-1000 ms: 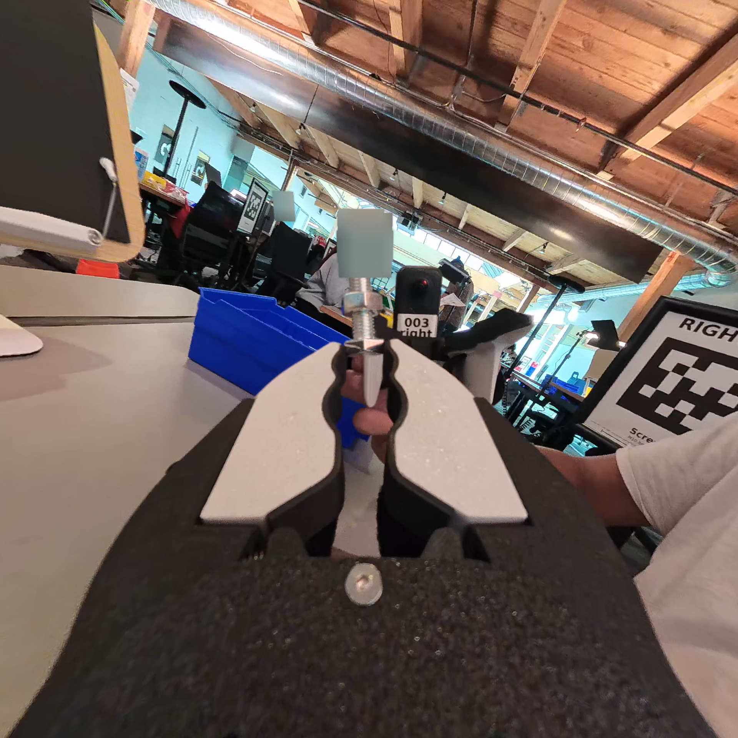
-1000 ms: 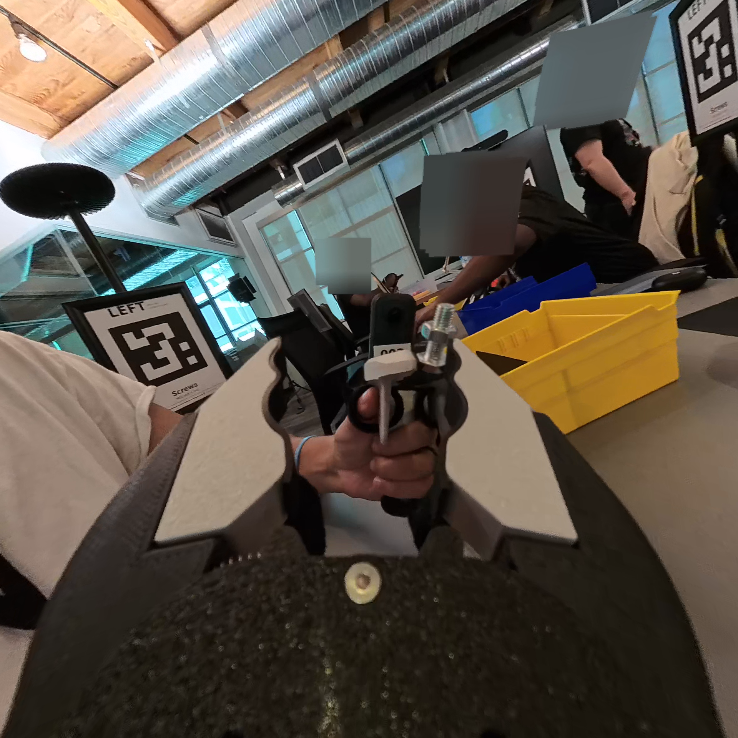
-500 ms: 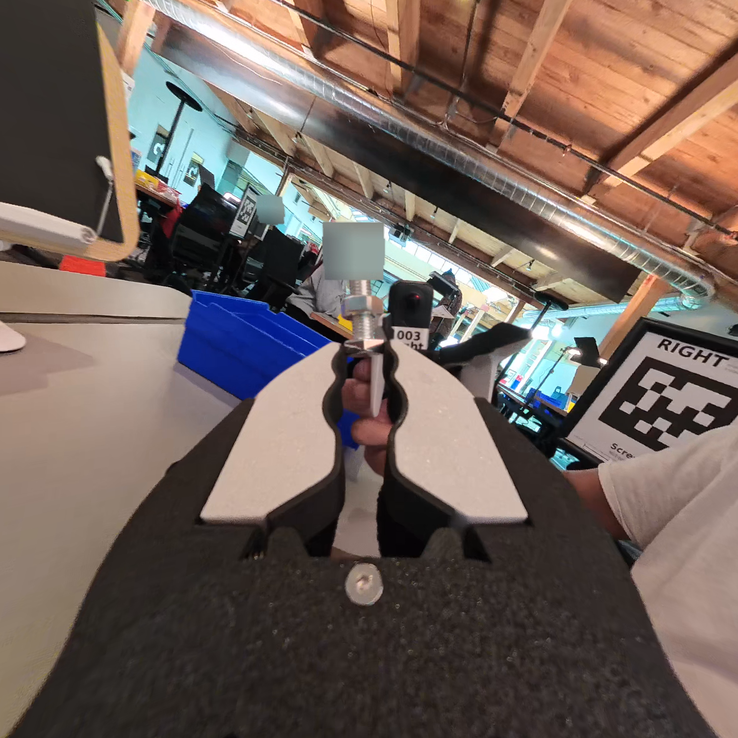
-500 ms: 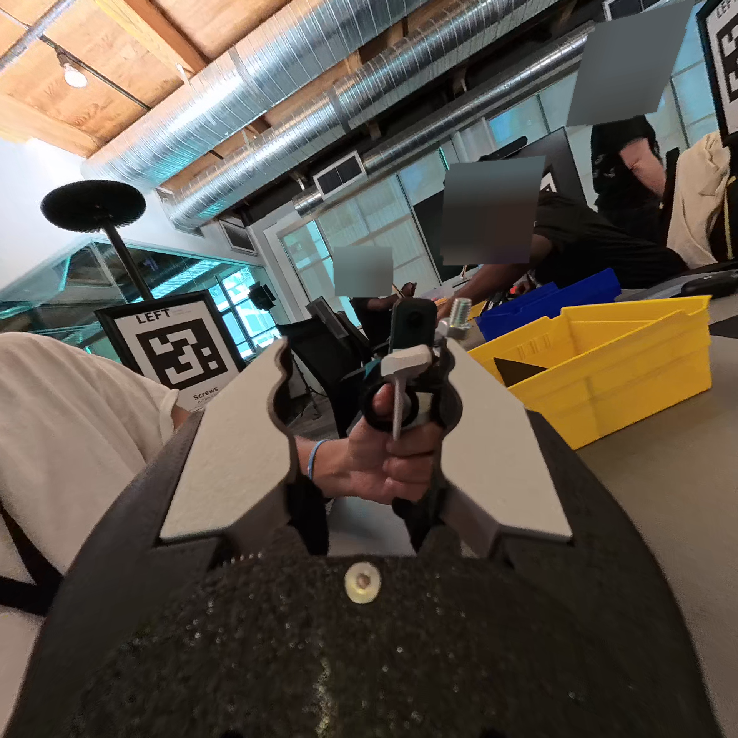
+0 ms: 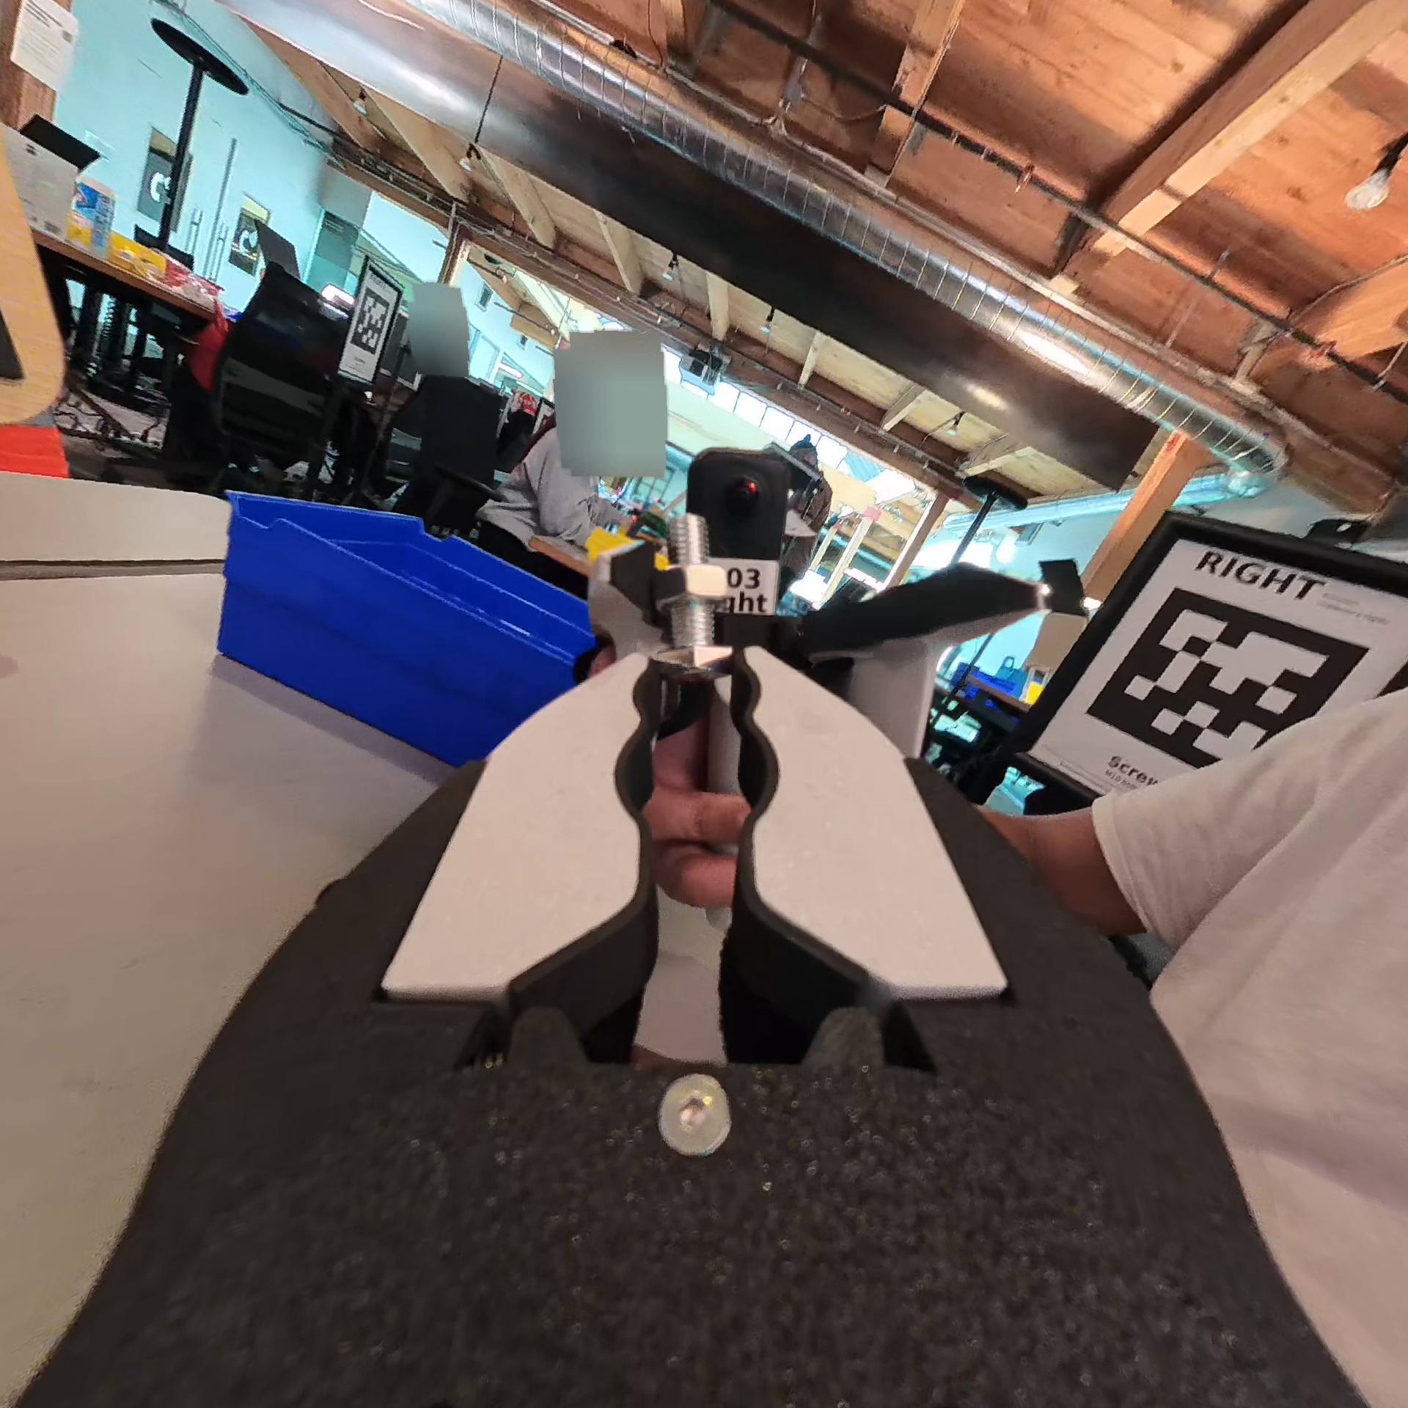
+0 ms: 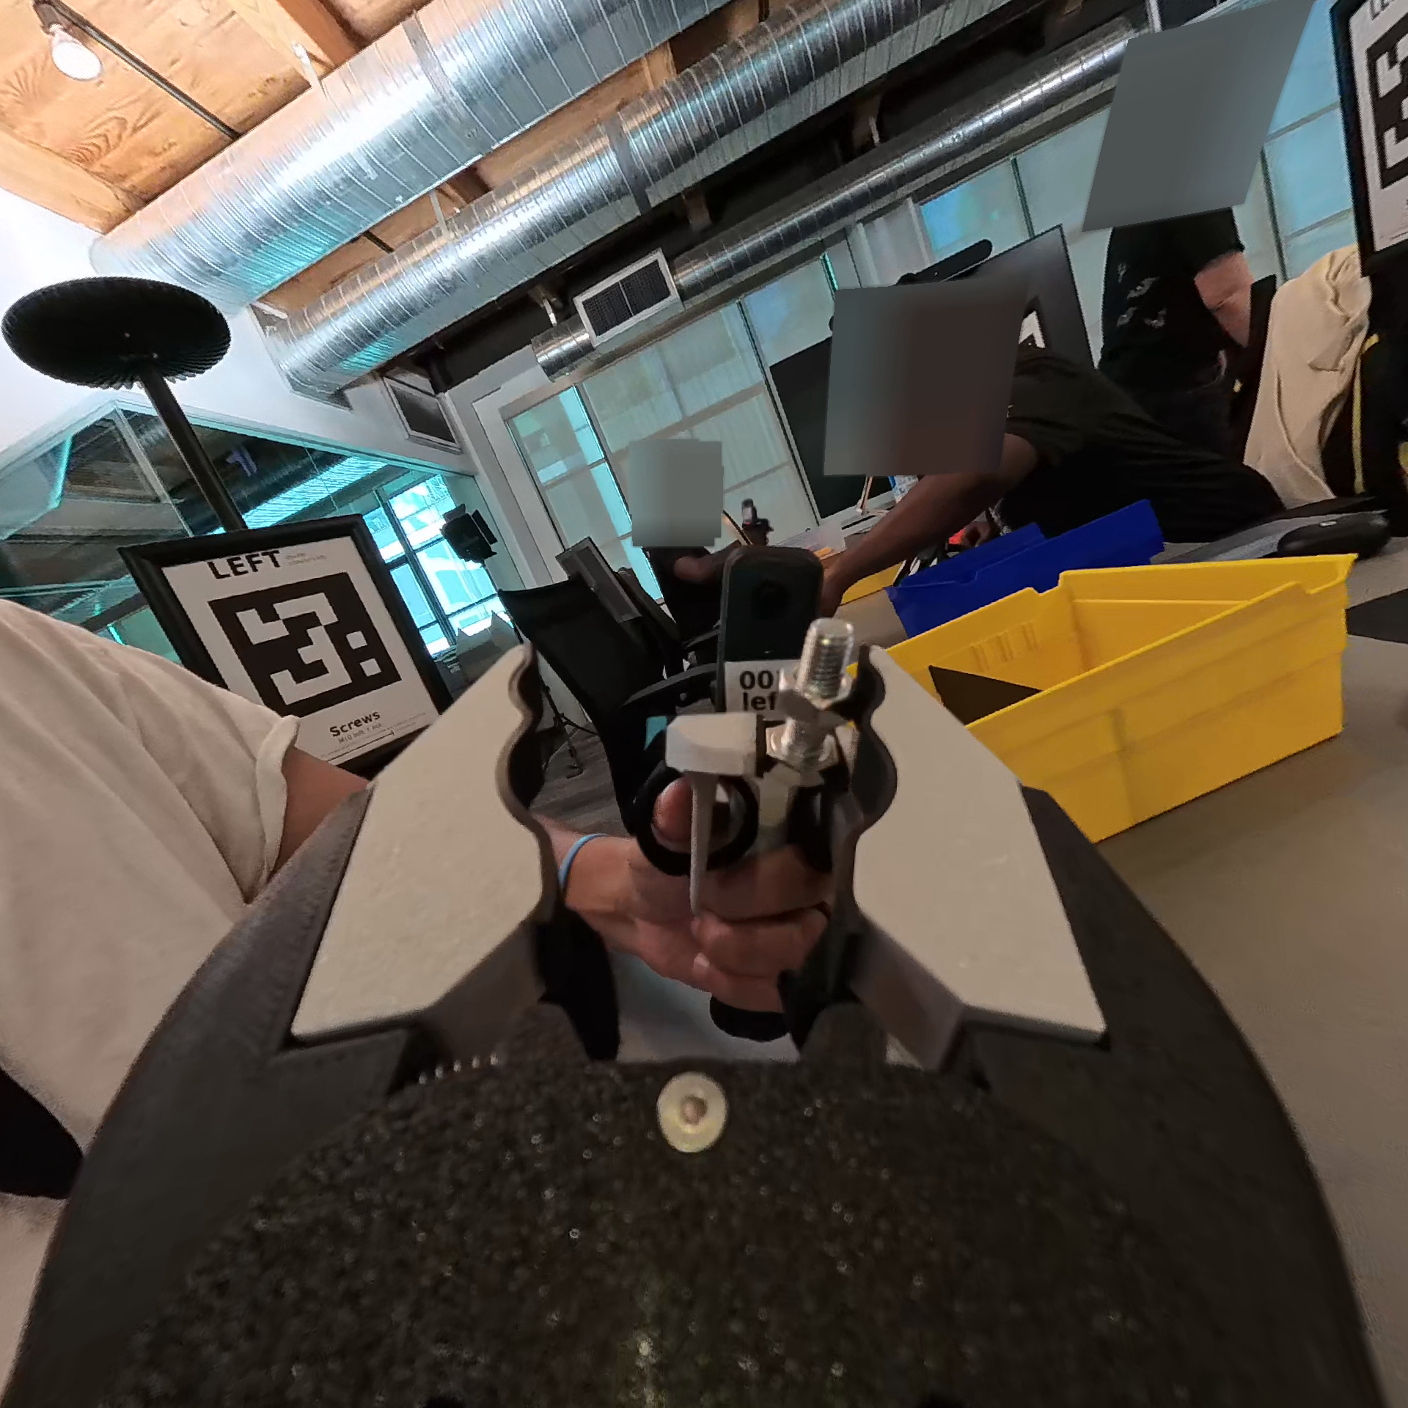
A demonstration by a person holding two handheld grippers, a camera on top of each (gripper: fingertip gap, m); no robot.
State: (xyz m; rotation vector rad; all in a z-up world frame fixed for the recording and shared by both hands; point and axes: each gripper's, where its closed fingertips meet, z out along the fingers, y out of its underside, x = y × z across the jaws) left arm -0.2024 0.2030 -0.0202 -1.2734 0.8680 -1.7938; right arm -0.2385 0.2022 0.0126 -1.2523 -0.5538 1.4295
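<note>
L gripper [image 5: 689,670] clamps the bolt [image 5: 689,602] by its head; head mostly hidden btwn pads. R gripper [image 6: 697,686] jaws wide, one finger at the nut [image 5: 697,585]; contact unclear.

Wide gap between right gripper [image 6: 697,731] fingers taken up by left gripper [image 5: 689,674], clamped on bolt [image 5: 692,609] with nut; right finger beside nut. Table [image 5: 114,800] bare near left; blue bin [image 5: 381,609] blocks far left, yellow bin [image 6: 1143,686] far right, framed marker signs [image 5: 1219,670] at sides
</note>
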